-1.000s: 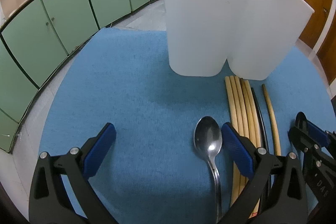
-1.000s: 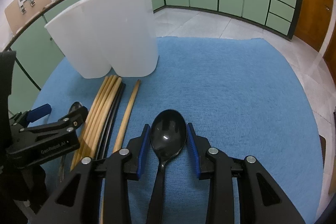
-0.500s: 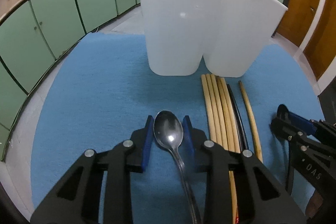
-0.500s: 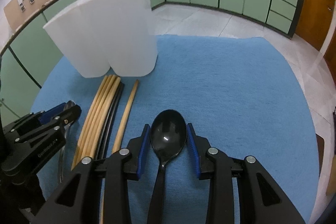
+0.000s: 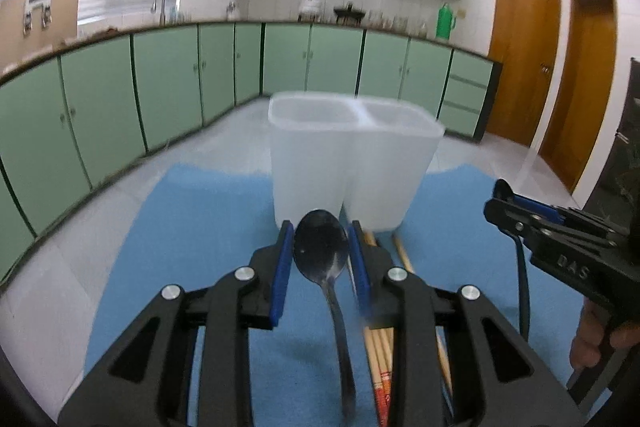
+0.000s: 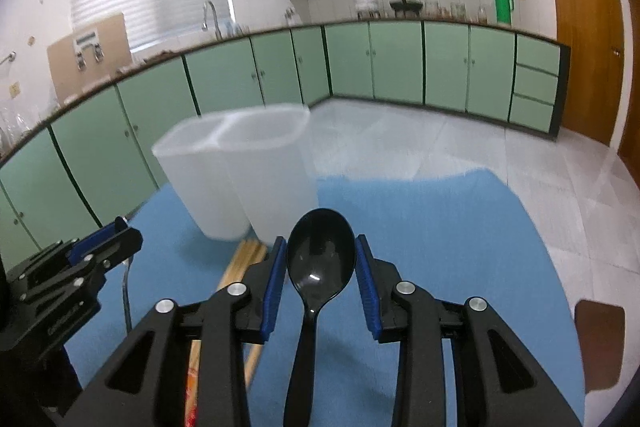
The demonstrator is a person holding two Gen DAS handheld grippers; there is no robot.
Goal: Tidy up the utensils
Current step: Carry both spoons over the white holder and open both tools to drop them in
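My left gripper (image 5: 320, 251) is shut on a metal spoon (image 5: 322, 251), bowl up, lifted above the blue mat (image 5: 200, 227). My right gripper (image 6: 321, 263) is shut on a black plastic spoon (image 6: 321, 259), also lifted. A white two-compartment holder (image 5: 352, 163) stands upright on the mat ahead of both grippers; it also shows in the right wrist view (image 6: 240, 179). Several wooden chopsticks (image 5: 380, 351) lie on the mat below the left gripper; they also show in the right wrist view (image 6: 240, 259). The right gripper shows at the right of the left wrist view (image 5: 552, 239).
The blue mat (image 6: 440, 227) covers a round table. Green cabinets (image 5: 120, 95) line the kitchen walls beyond a tiled floor. A brown chair seat (image 6: 600, 339) sits at the table's right edge. The left gripper shows at the left of the right wrist view (image 6: 80, 263).
My left gripper closed on the metal spoon, then both grippers rose from the mat with their spoons and tilted up, so the holder's open top now shows.
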